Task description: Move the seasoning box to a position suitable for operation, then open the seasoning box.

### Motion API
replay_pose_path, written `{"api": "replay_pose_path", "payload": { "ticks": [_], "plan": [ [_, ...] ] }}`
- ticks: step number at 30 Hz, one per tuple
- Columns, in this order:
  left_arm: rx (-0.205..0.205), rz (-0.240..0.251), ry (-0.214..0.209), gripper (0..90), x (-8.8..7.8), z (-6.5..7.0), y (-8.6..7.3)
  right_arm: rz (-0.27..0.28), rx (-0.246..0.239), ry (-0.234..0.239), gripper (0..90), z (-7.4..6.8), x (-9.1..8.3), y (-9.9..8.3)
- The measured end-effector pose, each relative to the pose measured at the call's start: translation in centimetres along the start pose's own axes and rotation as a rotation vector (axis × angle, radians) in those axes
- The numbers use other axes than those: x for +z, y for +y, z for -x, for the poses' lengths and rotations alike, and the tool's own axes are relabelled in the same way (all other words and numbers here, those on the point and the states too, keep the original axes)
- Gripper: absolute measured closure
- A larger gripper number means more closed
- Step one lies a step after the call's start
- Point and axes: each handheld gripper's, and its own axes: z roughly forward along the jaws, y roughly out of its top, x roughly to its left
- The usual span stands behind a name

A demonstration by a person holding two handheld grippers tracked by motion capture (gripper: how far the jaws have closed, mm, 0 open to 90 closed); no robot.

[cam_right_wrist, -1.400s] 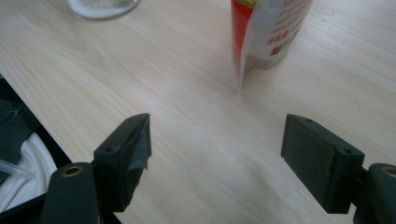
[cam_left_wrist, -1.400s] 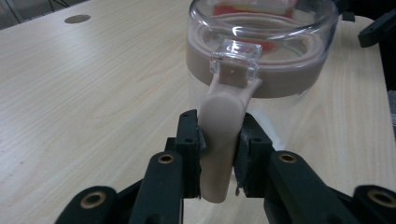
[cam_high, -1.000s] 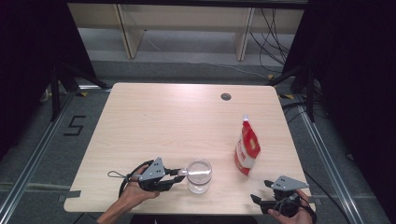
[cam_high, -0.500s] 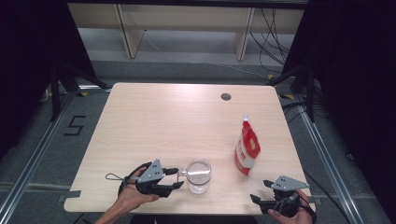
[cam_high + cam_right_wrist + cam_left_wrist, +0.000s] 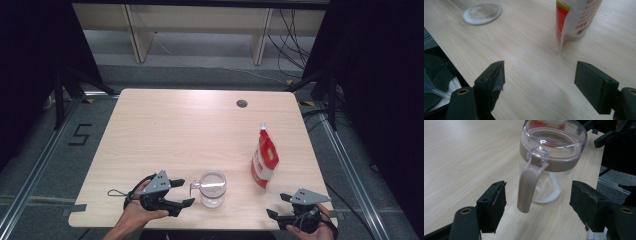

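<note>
Two handheld grippers low at the near edge of a light wooden table [image 5: 165, 125], seen from above. Left gripper [image 5: 184, 193] just left of a clear plastic jug [image 5: 212, 188], claw spread wide, having just been opening, with nothing pressed between the pads. Beige handle [image 5: 526, 188] of the jug hanging free in the gap between the two black pads in the left gripper view, touching neither; bare wood showing on both sides of it. Jug upright, close to the near table edge, capped by a clear lid [image 5: 554, 138] with a beige band, a thin white layer on its floor. Right gripper [image 5: 280, 206] at the near right corner, claw also spread wide and holding nothing, partly over the table's front edge. Red and white spouted pouch [image 5: 264, 157] standing upright to the right of the jug and a little farther back, apart from it, near the right table edge and just beyond the right gripper. Bare wood between the right gripper's pads in the right gripper view, the pouch base [image 5: 574, 27] ahead and the jug's base [image 5: 480, 11] off to the upper left. Whole far half and left side of the tabletop open, broken by a small round cable hole [image 5: 242, 104] near the far edge. Grey floor and dark stands around all sides of the table.
</note>
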Motion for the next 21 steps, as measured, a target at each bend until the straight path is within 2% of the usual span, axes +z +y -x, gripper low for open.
{"api": "replay_pose_path", "payload": {
  "ticks": [3,4,6,9,10,11,13,16,17,18,19,21],
  "plan": [
    [-0.018,-0.003,0.019,29.2,-0.1,0.1,0.3,0.001,-0.011,0.007,25.8,0.2,0.0,0.0],
    [-0.028,-0.009,0.048,29.3,-0.3,0.3,0.5,0.003,0.0,-0.002,25.7,0.1,0.0,-0.1],
    [-0.029,-0.007,0.039,29.3,-0.3,0.4,0.5,0.002,-0.001,-0.002,25.7,0.1,0.0,-0.1],
    [-0.034,-0.003,0.046,30.2,-0.5,0.8,0.7,-0.002,-0.019,0.007,25.8,0.1,0.1,0.0],
    [-0.033,-0.005,0.039,30.4,-0.6,0.9,0.9,-0.005,-0.013,0.003,25.8,0.1,0.1,0.0],
    [-0.028,-0.01,0.046,30.7,-0.7,0.9,1.0,0.0,0.012,-0.028,25.7,-0.3,0.0,0.0],
    [-0.037,0.006,0.044,31.5,-0.7,1.1,1.1,0.004,-0.019,-0.027,25.8,0.0,0.1,0.0],
    [-0.018,0.019,0.05,33.5,-0.7,1.2,1.4,0.005,-0.007,-0.024,25.8,0.0,0.2,0.0],
    [0.005,0.023,0.041,34.8,-0.8,1.0,1.6,0.008,-0.014,-0.039,25.7,0.0,0.1,-0.1],
    [-0.008,0.023,0.047,36.3,-1.0,1.2,1.7,-0.006,0.012,-0.031,25.7,-0.2,0.1,-0.1],
    [-0.012,0.033,0.039,38.4,-1.0,1.2,1.9,-0.001,-0.01,-0.033,25.8,0.0,0.1,-0.1],
    [-0.007,0.051,0.024,42.0,-1.1,1.3,2.3,0.008,-0.018,-0.029,25.8,-0.1,0.2,0.0]
  ]
}}
